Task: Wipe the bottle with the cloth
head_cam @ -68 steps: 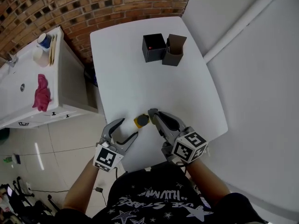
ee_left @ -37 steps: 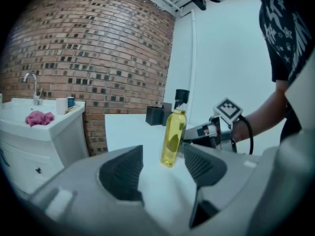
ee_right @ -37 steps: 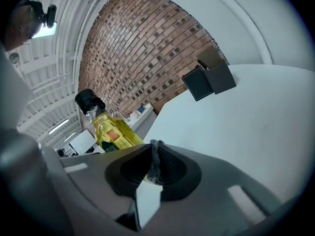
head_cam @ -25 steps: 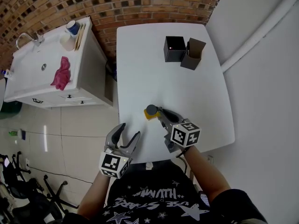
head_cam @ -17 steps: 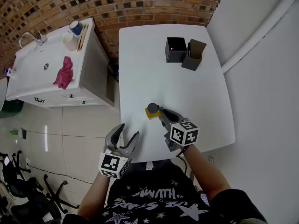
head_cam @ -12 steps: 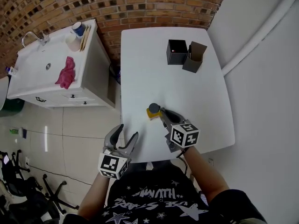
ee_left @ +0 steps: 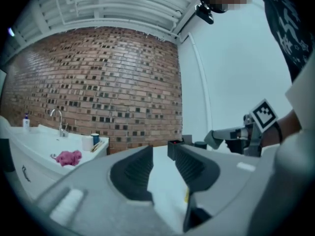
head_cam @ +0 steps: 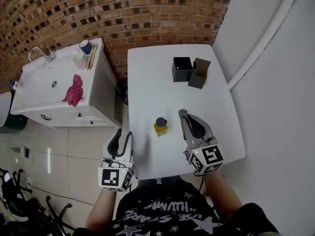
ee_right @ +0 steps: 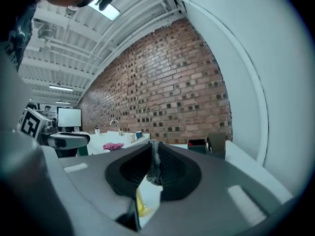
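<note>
Bottle [head_cam: 160,126] upright toward the table's [head_cam: 206,102] near edge, untouched.
We pinch the cloth [ee_right: 155,163] in our right gripper [head_cam: 183,114]; our left gripper [head_cam: 122,133], empty, has just been closing partway.

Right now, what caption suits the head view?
Yellow bottle stands on the table, apart from the right gripper pinching a grey cloth.

The bottle [head_cam: 160,126] is showing yellow with a dark grey cap. The cloth [ee_right: 153,162] is looking grey. The table [head_cam: 147,97] is looking white, the wall [head_cam: 123,14] is showing red-brown bricks, and the rag [head_cam: 74,90] is showing bright pink.
</note>
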Tool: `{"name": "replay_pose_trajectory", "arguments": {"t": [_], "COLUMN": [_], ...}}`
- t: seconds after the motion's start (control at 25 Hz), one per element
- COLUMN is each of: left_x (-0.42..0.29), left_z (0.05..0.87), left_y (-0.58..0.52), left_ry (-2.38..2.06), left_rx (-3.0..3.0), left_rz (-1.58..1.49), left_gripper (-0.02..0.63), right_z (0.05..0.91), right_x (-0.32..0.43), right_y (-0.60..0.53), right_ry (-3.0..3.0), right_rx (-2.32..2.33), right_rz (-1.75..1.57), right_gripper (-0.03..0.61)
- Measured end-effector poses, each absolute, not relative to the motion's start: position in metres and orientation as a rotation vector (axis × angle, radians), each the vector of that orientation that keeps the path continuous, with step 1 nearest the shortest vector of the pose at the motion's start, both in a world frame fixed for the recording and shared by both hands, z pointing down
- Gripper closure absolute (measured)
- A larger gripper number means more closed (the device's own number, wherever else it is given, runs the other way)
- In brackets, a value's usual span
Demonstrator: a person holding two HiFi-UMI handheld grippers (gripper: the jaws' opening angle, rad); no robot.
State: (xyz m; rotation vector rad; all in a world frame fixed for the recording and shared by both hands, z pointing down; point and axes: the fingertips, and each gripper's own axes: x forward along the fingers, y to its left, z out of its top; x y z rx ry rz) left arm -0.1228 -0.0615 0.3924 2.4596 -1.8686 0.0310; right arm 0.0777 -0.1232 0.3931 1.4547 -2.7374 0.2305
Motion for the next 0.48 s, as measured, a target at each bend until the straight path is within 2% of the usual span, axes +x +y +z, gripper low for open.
{"name": "replay_pose_trajectory", "arguments": {"t": [0.24, 0.48], "left_x": [-0.110, -0.099], "left_z": [0.351, 0.339], "left_y": [-0.066, -0.070], "left_ry": [-1.915, -1.851], "left_rx": [2.467, 2.514], "left_rz": [-0.045, -0.061], "left_gripper": [0.609, 0.609], "right_z": [0.355, 0.359], "right_x": [0.086, 0.092], "right_y": [-0.109, -0.102], "right_ry": [-2.780, -2.750], "right_rx": [1.607, 1.636], "right_rz": [0.141, 0.188], "right_gripper": [0.537, 0.537]}}
